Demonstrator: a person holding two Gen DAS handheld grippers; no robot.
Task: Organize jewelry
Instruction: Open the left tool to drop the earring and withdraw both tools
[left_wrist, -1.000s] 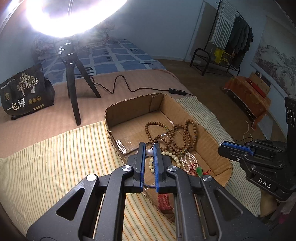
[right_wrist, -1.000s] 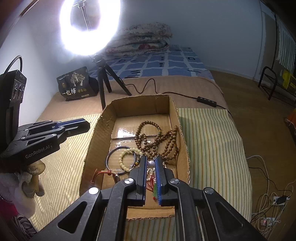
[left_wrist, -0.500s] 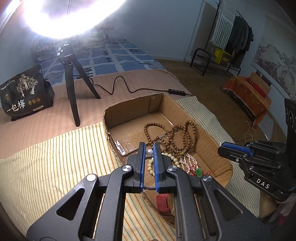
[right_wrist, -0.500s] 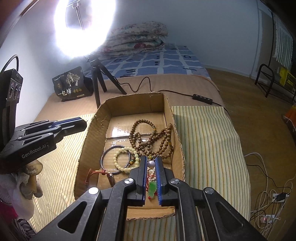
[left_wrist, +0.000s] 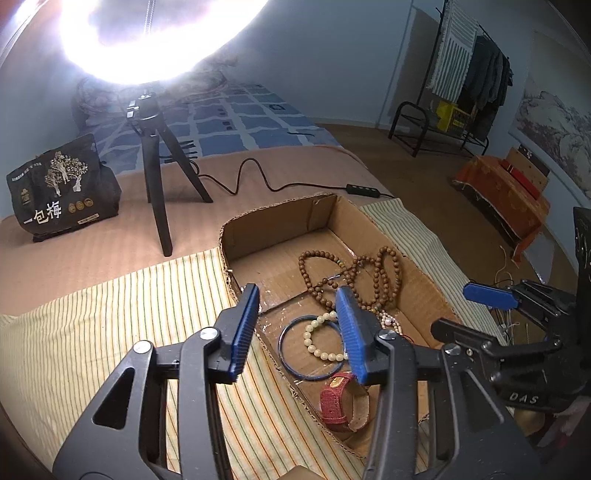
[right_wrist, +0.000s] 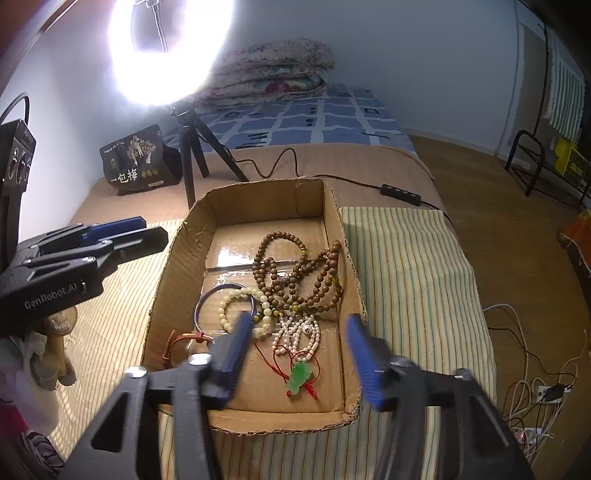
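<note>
Cardboard box (right_wrist: 177, 254) on the bed holds all jewelry. Both sets of jaws are opening, empty, above its near end. Risk: wooden beads (right_wrist: 295, 273) tangled with pearl strand (right_wrist: 295, 332) lift together.

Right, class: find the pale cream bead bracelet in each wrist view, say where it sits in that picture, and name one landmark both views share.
Left wrist view: the pale cream bead bracelet lies low in the centre, inside the thin dark blue bangle, beside a blue gripper finger.
Right wrist view: it lies left of centre, overlapping the bangle, next to the brown wooden bead strands.
Shared landmark: the open cardboard box holding all of it.
</note>
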